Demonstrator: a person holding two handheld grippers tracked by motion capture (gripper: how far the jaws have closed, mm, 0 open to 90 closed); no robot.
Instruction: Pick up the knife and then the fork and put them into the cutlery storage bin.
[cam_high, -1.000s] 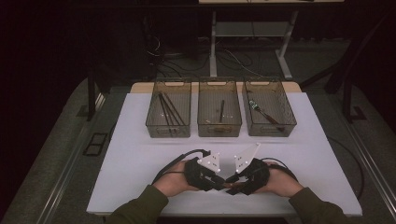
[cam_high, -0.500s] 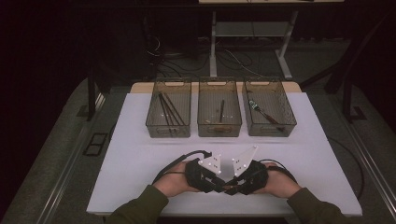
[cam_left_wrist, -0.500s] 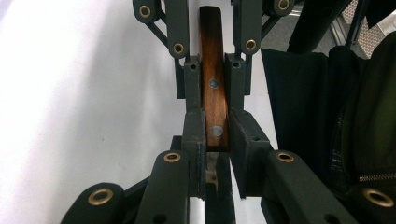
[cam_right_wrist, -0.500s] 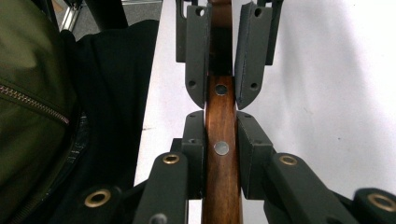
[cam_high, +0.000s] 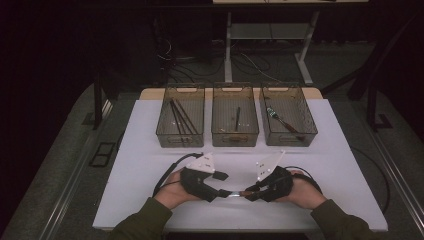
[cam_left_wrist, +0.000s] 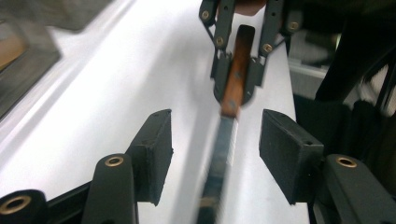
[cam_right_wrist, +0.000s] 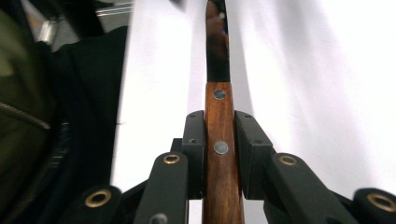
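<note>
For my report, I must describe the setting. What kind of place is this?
Probably a lab workstation for recording manipulation. A white table holds three clear bins of sorted cutlery, cables lie on the floor behind, and the right gripper holds a wooden-handled knife.

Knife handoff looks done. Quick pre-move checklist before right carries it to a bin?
1. Right gripper clamped on the knife by its wooden handle: ok.
2. Left gripper jaws have just been opening, pads clear of the blade between them: ok.
3. Blade out of the left jaws' gap: not ok.
4. Knife straight in the right grip: ok.
5. Three bins unobstructed: ok.
6. Which bin takes knives: cannot tell.
</note>
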